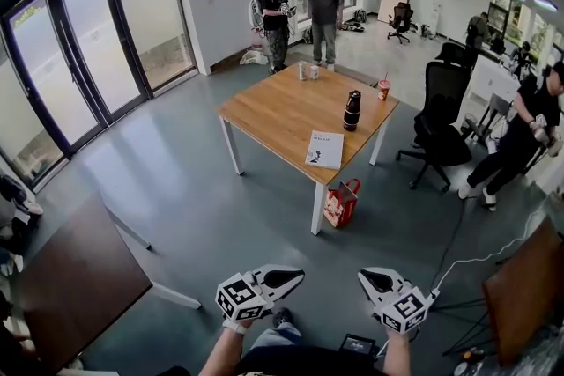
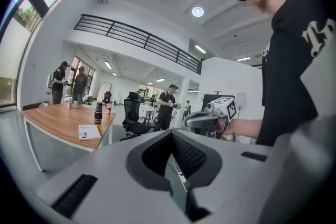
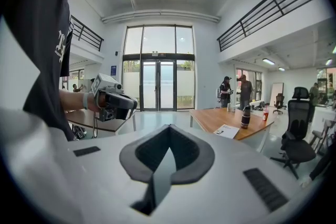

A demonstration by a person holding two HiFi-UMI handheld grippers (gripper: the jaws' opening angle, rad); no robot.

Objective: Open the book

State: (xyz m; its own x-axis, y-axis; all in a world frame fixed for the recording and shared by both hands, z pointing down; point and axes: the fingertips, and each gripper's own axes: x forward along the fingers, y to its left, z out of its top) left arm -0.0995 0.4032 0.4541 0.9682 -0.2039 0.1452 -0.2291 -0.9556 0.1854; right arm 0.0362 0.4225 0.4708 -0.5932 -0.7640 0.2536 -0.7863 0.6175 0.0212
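Note:
The closed white book (image 1: pixel 325 149) lies at the near corner of the light wooden table (image 1: pixel 282 114) in the middle of the room, several steps ahead of me. It also shows small in the left gripper view as the book (image 2: pixel 89 132) and in the right gripper view as the book (image 3: pixel 227 131). My left gripper (image 1: pixel 297 276) and right gripper (image 1: pixel 365 277) are held side by side low in front of my body, far from the table. Both are shut with nothing between the jaws, as seen at the left gripper (image 2: pixel 171 134) and the right gripper (image 3: pixel 168 128).
On the table stand a black bottle (image 1: pixel 352 110), a red cup (image 1: pixel 382 89) and two small cups (image 1: pixel 307 71). A red bag (image 1: pixel 341 202) leans at the table's near leg. A dark table (image 1: pixel 79 277) is at my left, a black office chair (image 1: pixel 441 123) and people are to the right and back.

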